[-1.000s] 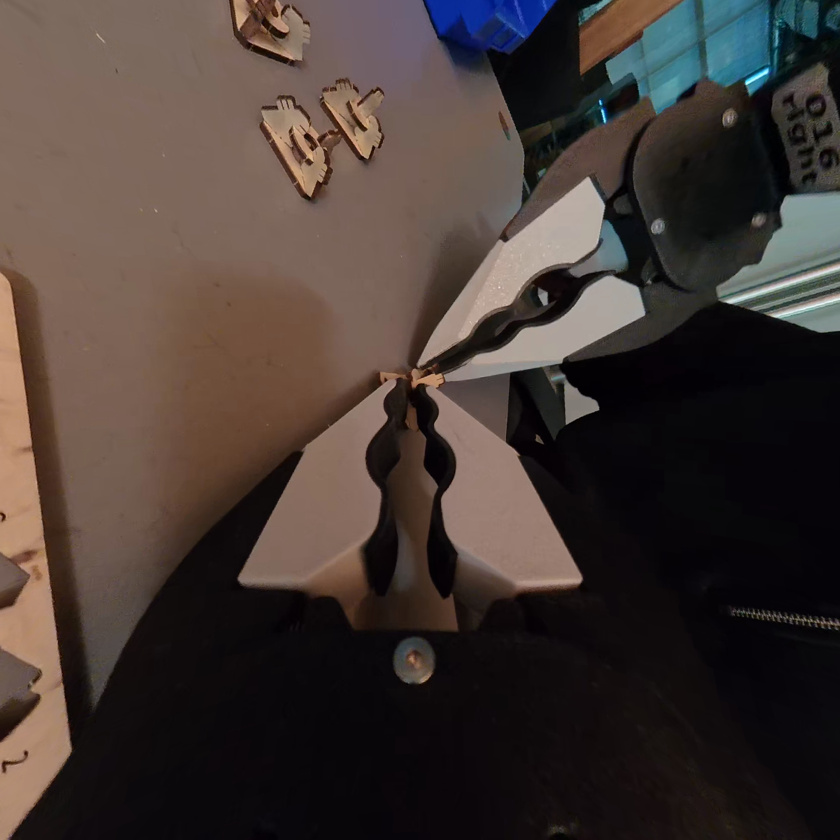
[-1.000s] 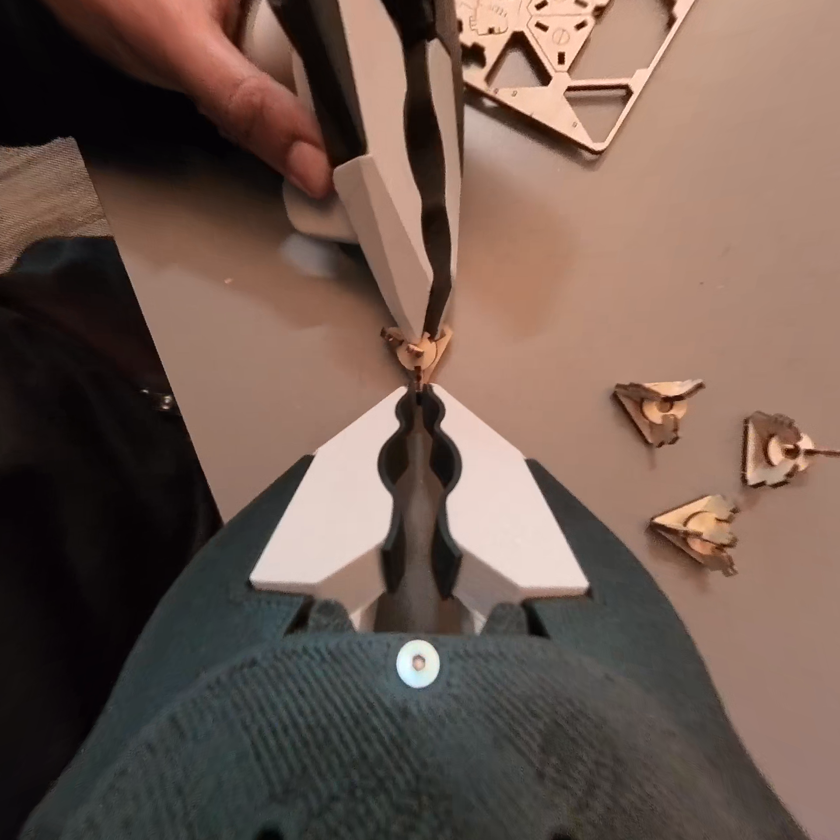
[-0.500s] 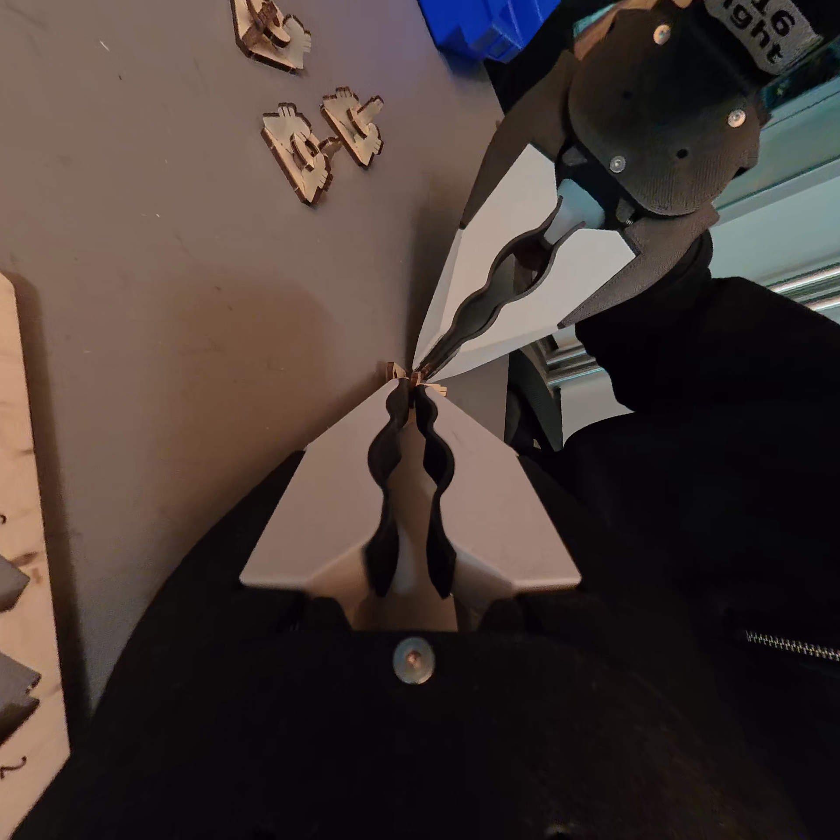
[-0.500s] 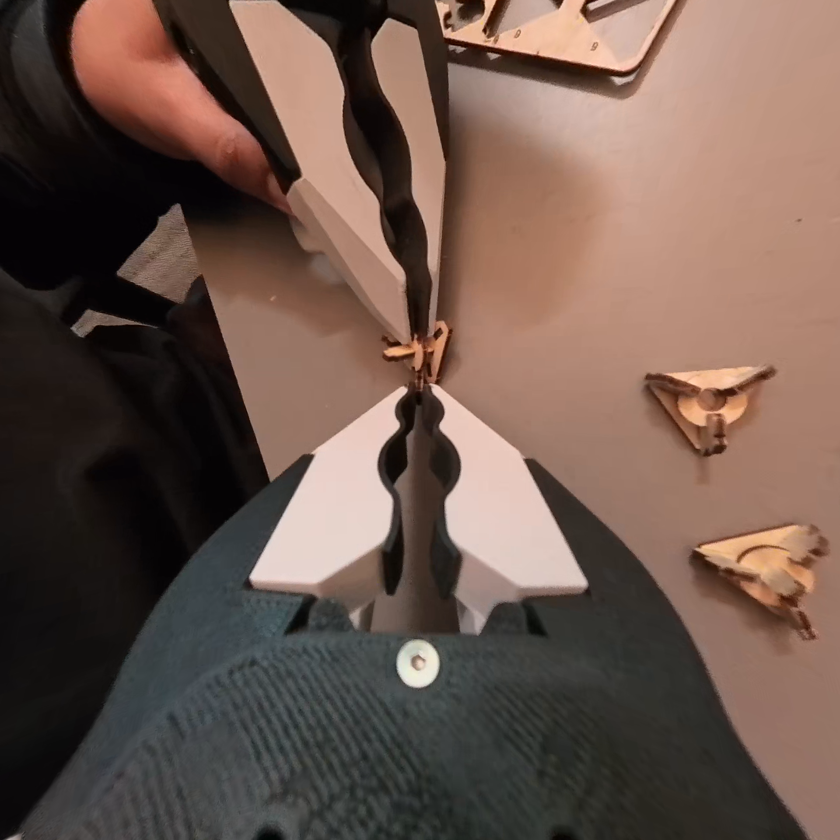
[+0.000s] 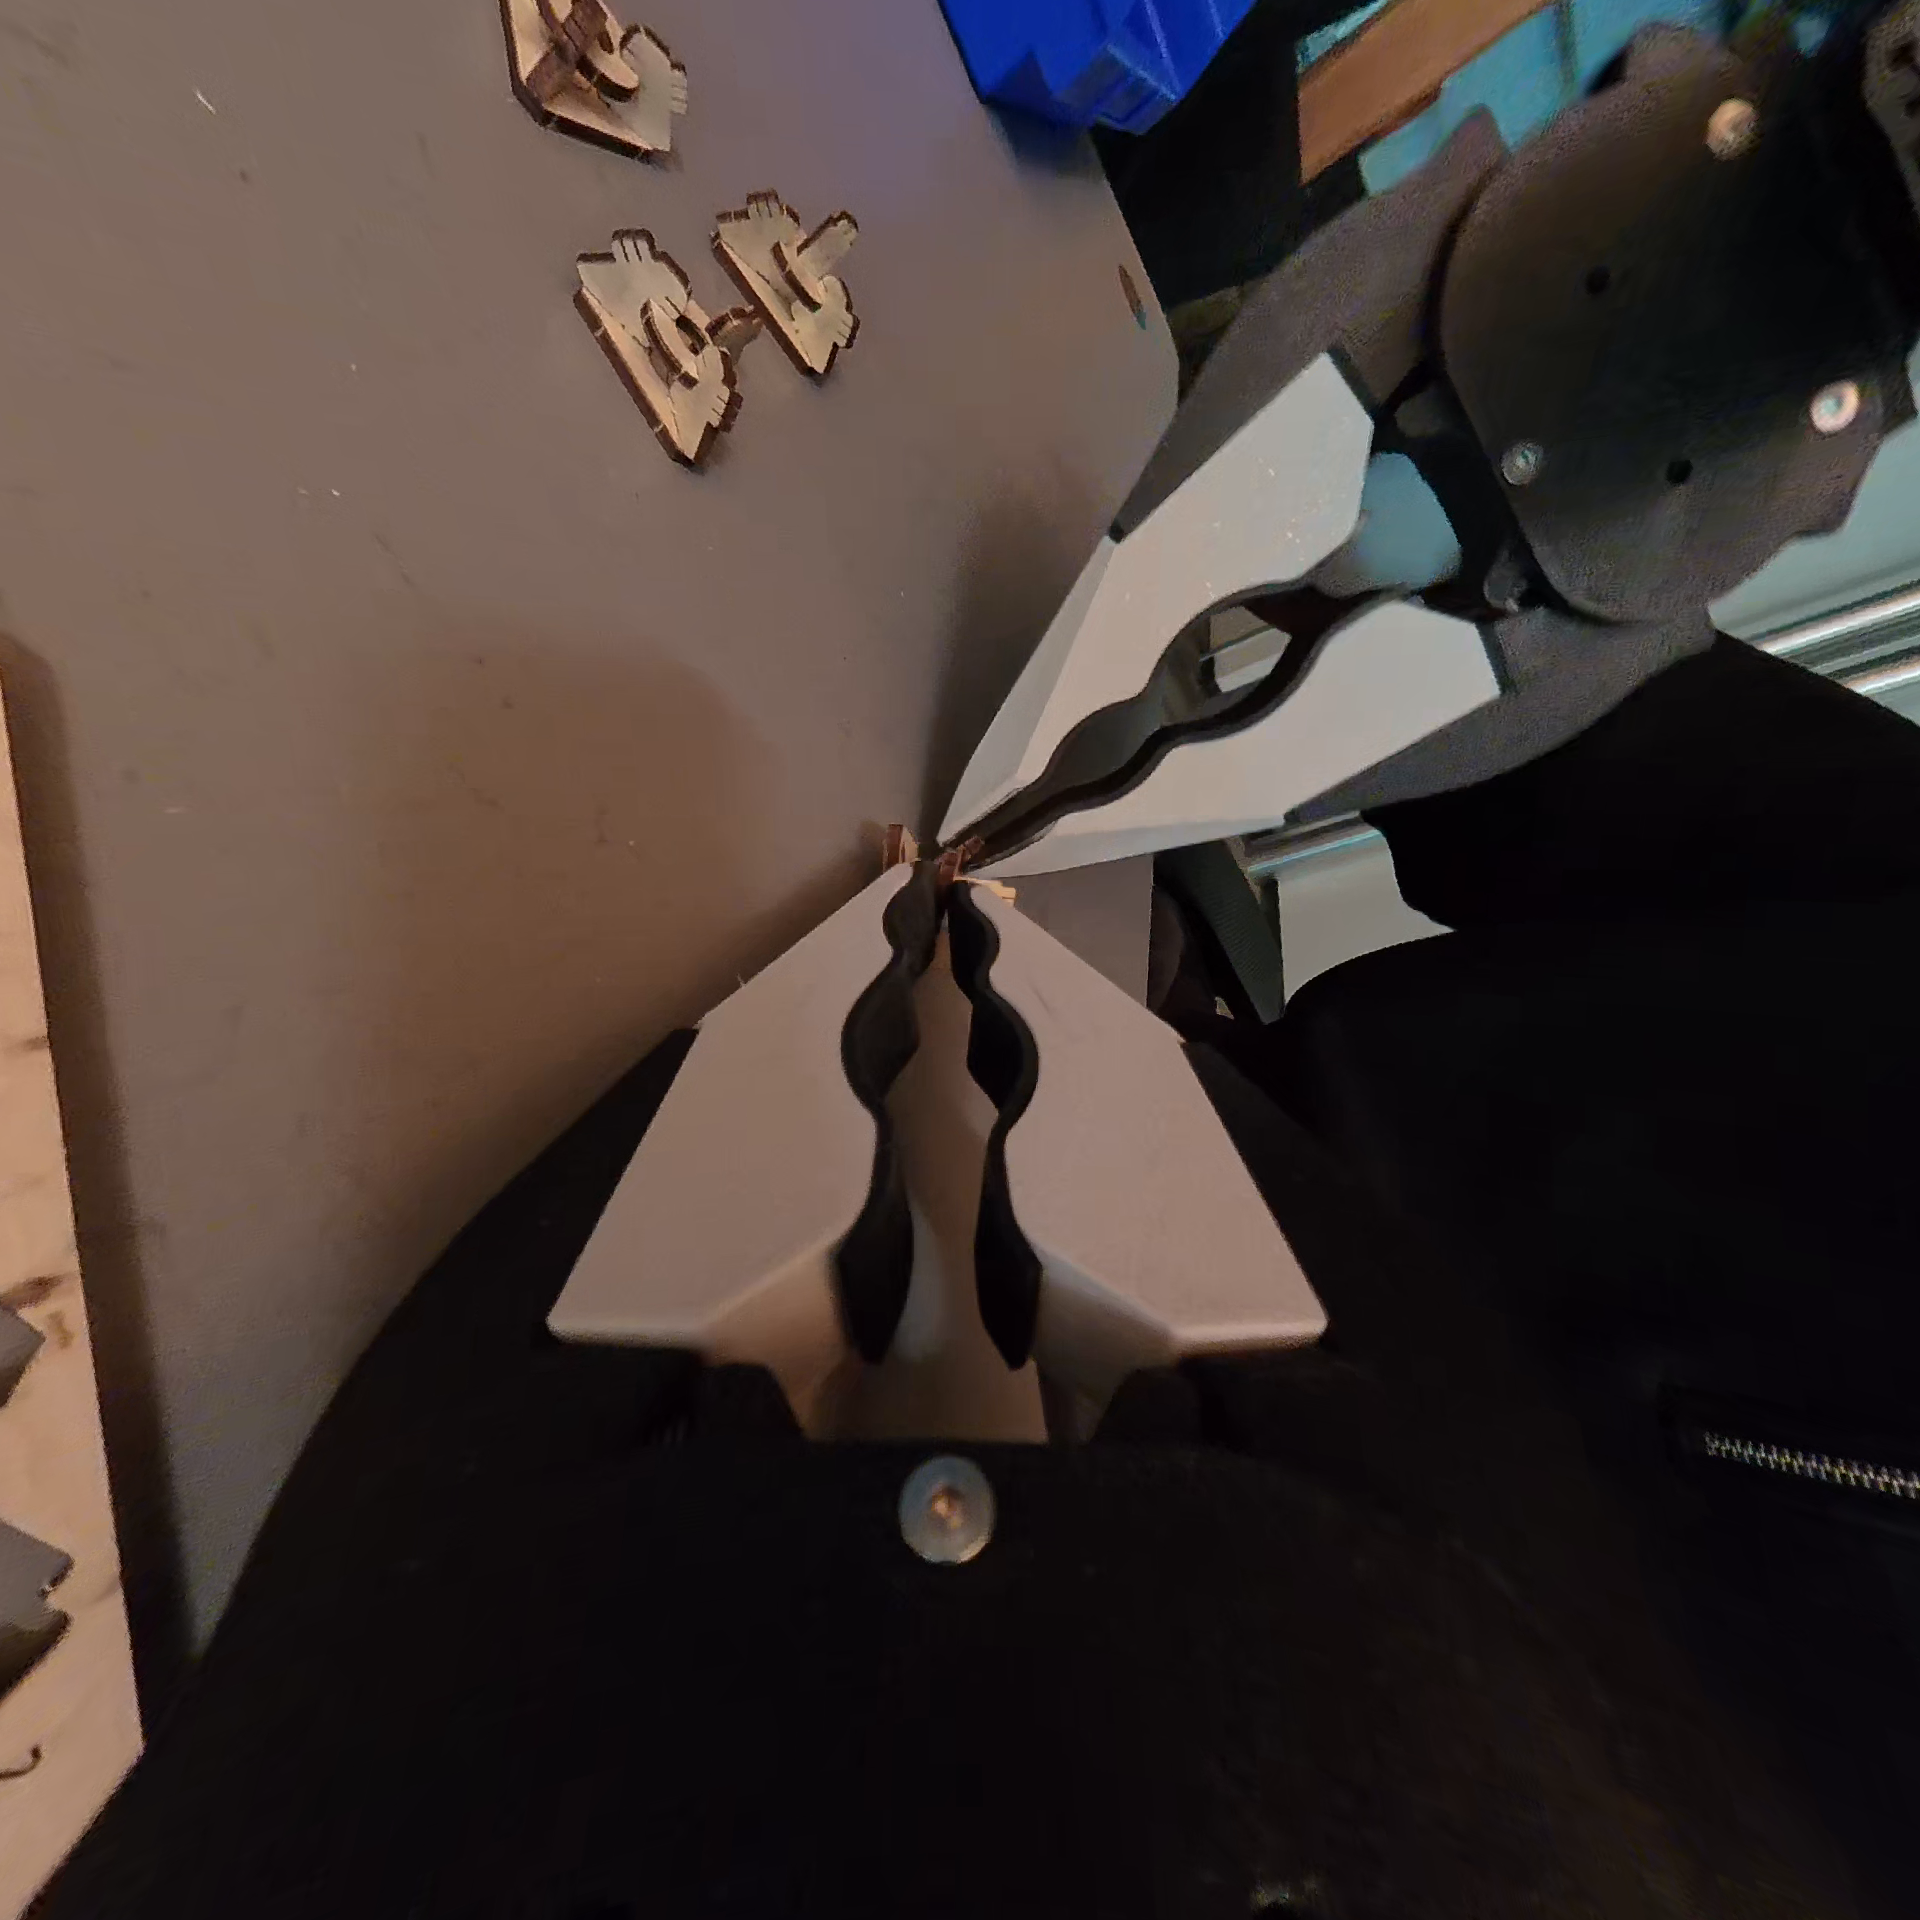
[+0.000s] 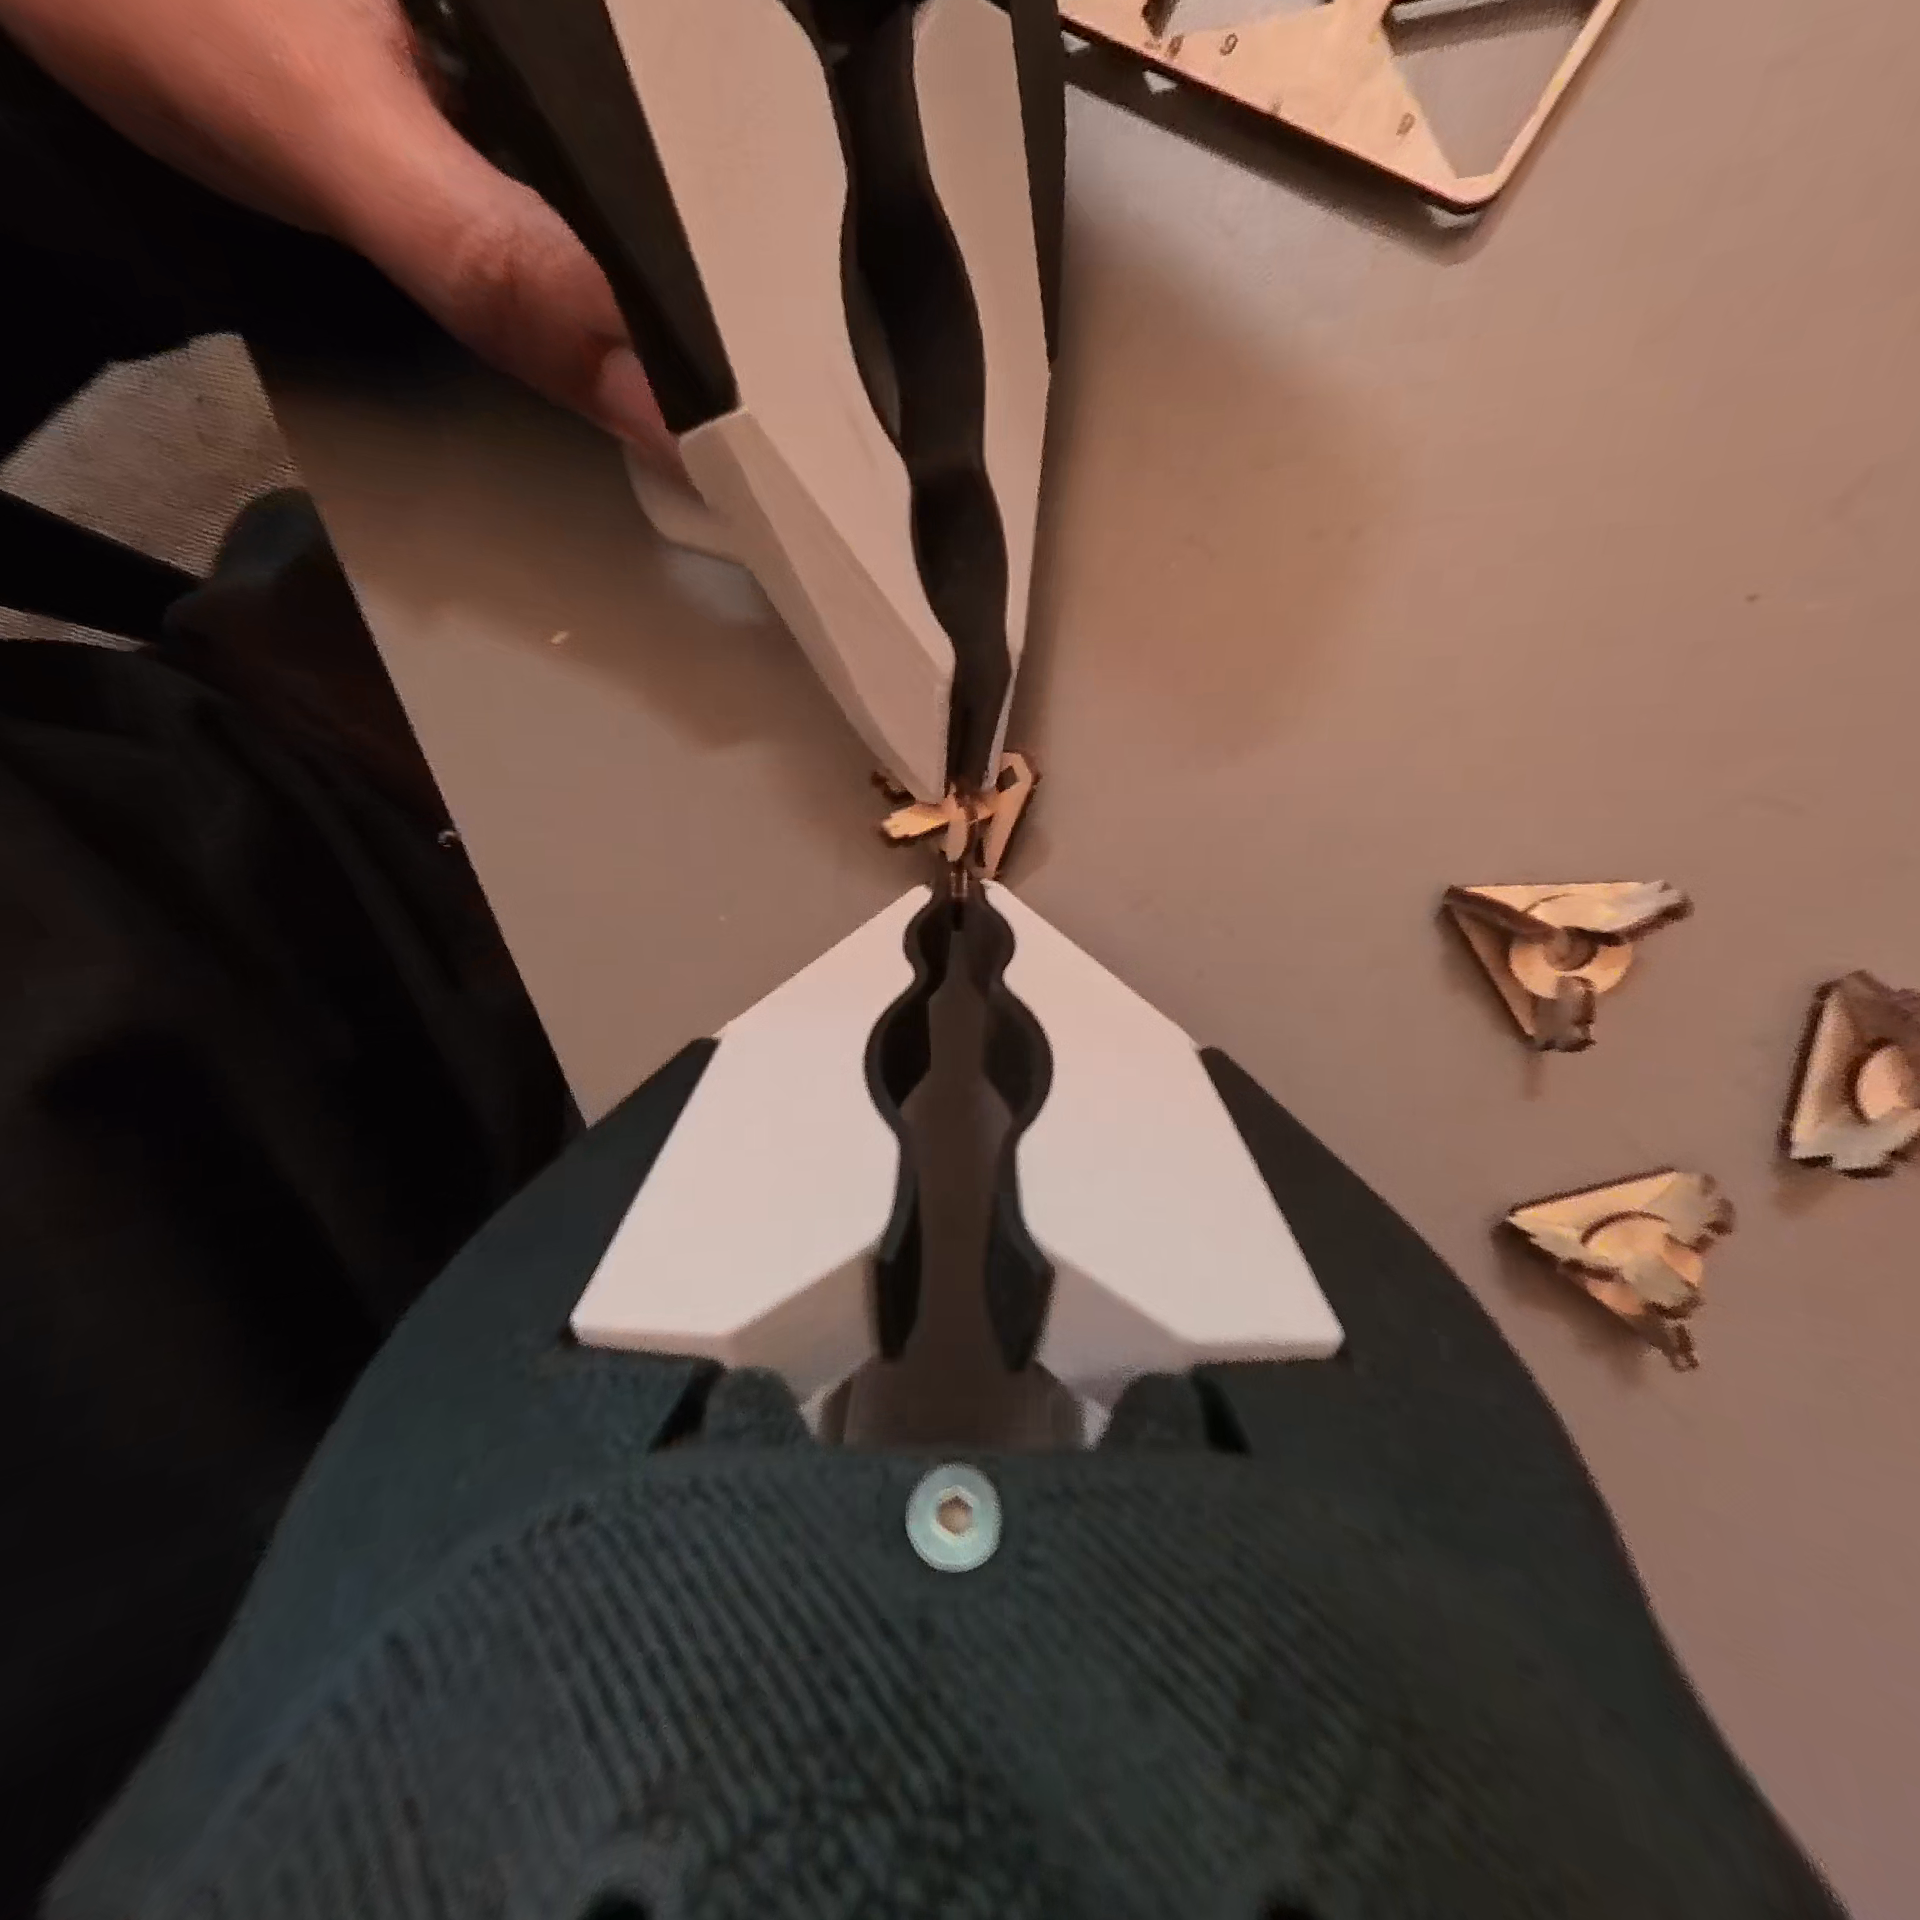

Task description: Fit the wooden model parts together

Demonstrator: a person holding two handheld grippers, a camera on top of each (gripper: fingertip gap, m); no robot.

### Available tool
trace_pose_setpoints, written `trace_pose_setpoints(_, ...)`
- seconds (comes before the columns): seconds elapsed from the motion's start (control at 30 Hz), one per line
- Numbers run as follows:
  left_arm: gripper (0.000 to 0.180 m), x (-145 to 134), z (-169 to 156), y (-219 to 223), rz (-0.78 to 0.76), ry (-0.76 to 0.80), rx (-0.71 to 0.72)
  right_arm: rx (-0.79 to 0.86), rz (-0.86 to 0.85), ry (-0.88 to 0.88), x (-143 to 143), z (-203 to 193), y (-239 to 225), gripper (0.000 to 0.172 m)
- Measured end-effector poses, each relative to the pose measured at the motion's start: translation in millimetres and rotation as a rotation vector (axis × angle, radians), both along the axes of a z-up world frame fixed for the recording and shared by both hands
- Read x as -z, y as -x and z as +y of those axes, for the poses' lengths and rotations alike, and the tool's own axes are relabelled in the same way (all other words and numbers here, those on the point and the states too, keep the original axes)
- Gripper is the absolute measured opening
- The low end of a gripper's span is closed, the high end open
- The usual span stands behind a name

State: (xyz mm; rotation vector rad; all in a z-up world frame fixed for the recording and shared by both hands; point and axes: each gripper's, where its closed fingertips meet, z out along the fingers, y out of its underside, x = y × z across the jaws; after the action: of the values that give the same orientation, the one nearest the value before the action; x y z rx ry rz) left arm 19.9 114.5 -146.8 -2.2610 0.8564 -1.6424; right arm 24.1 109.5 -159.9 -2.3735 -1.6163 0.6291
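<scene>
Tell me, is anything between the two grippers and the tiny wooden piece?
Nothing visible. The left gripper and the right gripper both pinch the small wooden piece from opposite ends, just above the grey table. The three other wooden pieces lie off to the side, clear of it.

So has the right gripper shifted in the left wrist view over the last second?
Yes. The right gripper kept its tips at the small wooden piece, but its body swung up toward the blue bin, then back down toward the table edge.

Three small triangular laser-cut wooden assemblies lie on the grey tabletop, a flat cut-out plywood sheet farther off, a blue plastic bin beyond the edge.
</scene>
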Motion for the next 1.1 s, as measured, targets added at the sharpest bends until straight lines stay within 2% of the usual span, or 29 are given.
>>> trace_pose_setpoints(0.3, 0.001, 0, 4, 1, 0.007, -0.032, -0.036, -0.059, -0.259, -0.432, 1, 7, -1, 0.003)
trace_pose_setpoints(0.43, 0.0, -1, 9, 3, 0.007, -0.044, -0.068, -0.07, -0.382, -0.702, 1, 15, 0, 0.005)
trace_pose_setpoints(0.5, 0.0, -1, 10, 4, 0.006, -0.043, -0.074, -0.071, -0.39, -0.825, 0, 18, 1, 0.006)
trace_pose_setpoints(0.6, 0.0, -2, 7, 3, -0.002, -0.029, -0.05, -0.03, -0.298, -0.928, -1, 17, 2, 0.007)
trace_pose_setpoints(0.8, 0.0, -5, 7, 3, -0.033, -0.014, -0.049, 0.107, -0.101, -0.919, -12, 8, -12, 0.001)
trace_pose_setpoints(1.0, 0.0, -18, 9, 6, -0.115, -0.031, -0.067, 0.253, 0.103, -0.722, -9, 0, -29, 0.001)
trace_pose_setpoints(1.1, 0.0, -30, 8, 6, -0.2, -0.037, -0.049, 0.35, 0.306, -0.544, -17, -3, -28, 0.02)
